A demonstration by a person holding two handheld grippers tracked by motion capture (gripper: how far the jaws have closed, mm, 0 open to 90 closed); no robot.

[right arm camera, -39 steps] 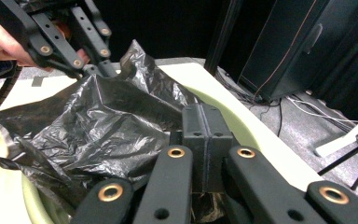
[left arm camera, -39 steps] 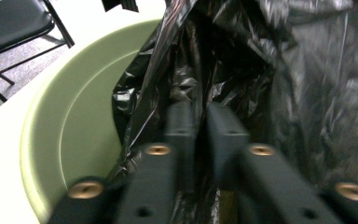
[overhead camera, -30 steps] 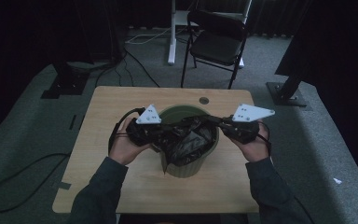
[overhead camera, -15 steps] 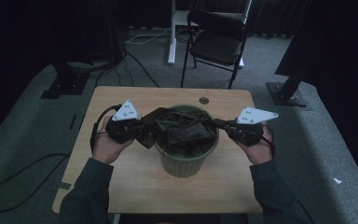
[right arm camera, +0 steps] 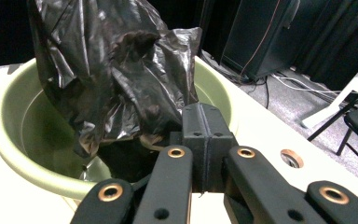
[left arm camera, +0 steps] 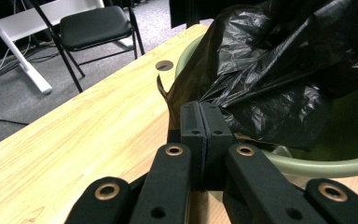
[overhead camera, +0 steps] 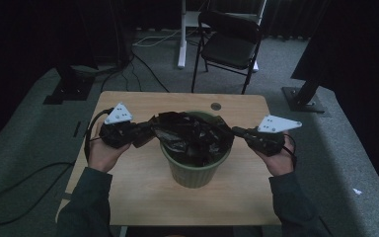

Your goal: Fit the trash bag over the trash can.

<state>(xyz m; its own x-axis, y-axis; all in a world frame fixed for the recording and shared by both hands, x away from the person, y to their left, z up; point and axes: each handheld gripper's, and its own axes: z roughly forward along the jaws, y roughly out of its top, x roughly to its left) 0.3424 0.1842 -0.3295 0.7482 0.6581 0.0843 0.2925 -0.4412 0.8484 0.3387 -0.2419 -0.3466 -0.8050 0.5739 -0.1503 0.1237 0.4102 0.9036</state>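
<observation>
Two grippers are in use, one in each hand, and each is closed on the edge of a black plastic bag [overhead camera: 190, 133]. The left gripper [overhead camera: 145, 132] has its jaws pressed flat together in the left gripper view, with a fold of the bag's rim pinched between them just outside the left side of a green bin [overhead camera: 197, 170]. The right gripper [overhead camera: 238, 131] is likewise closed, jaws together, with bag film caught at their tips at the bin's right side. The left hand [overhead camera: 103, 153] and the right hand [overhead camera: 276, 160] hold the gripper bodies from below, well apart, one on each side of the bin.

The bag is stretched between the two grippers across the bin's mouth; its crumpled middle sits in and above the opening. The bin stands upright near the middle of a wooden table [overhead camera: 143, 182]. A round cable hole [overhead camera: 216, 106] lies in the tabletop beyond the bin.

Beyond the table, a black folding chair [overhead camera: 229, 47] stands on grey carpet, beside a white post [overhead camera: 181, 34]. Cables [overhead camera: 148, 42] run across the floor.
</observation>
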